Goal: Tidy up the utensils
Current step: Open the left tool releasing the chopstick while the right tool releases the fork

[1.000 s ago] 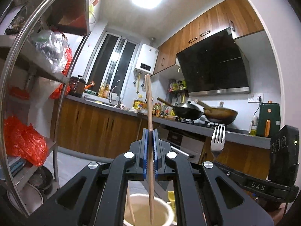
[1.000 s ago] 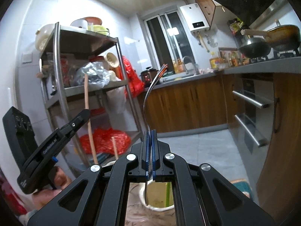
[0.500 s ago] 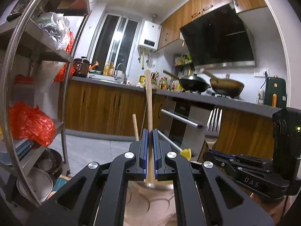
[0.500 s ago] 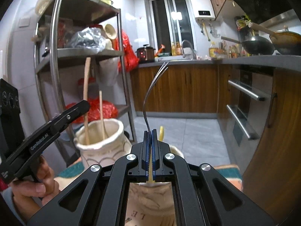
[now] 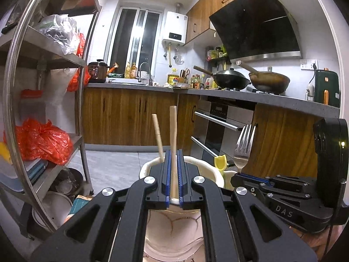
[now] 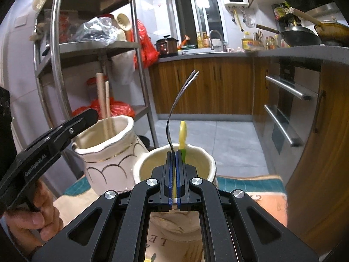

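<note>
Kitchen seen from the left wrist view: the left tongs (image 5: 173, 176) are clenched on an upright wooden chopstick (image 5: 173, 135), whose lower end goes down into a cream ceramic jar (image 5: 214, 174). A second chopstick (image 5: 157, 134) leans in the same jar. To the right, a metal fork (image 5: 243, 148) stands in the right tongs (image 5: 246, 178).

Right wrist view: the right tongs (image 6: 173, 174) grip the fork (image 6: 177, 104) by its handle, tines up, above a second cream jar (image 6: 207, 163) holding a yellow utensil (image 6: 182, 134). Both jars stand side by side on a patterned cloth (image 6: 250, 185). The left tongs (image 6: 87, 118) reach over the left jar (image 6: 113, 152).
</note>
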Motion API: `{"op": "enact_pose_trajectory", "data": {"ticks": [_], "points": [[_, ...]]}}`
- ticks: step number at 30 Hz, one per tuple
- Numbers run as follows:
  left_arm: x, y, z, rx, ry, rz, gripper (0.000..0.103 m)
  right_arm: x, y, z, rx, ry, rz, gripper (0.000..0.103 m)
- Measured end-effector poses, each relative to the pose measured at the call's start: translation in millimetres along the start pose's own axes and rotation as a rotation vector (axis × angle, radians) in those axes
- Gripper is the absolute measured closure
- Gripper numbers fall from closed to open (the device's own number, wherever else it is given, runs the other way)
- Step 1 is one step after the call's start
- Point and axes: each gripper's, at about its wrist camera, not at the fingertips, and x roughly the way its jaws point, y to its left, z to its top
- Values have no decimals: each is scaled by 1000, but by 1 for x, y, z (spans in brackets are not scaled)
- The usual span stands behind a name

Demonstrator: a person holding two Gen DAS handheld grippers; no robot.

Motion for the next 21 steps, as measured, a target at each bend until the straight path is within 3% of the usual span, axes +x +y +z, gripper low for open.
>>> {"op": "enact_pose_trajectory", "data": {"ticks": [3, 7, 14, 21], "points": [[-1, 1, 1, -5, 0, 0, 93, 0, 1, 0, 3, 2, -3, 93], [-6, 3, 3, -10, -9, -1, 75, 0, 1, 0, 2, 2, -2, 80], [-27, 8, 5, -16, -33, -20, 50, -16, 2, -10, -23, -6, 2, 77], [-49, 17, -3, -33, -21, -14, 46, -44, 6, -19, -20, -44, 20, 74]]}}
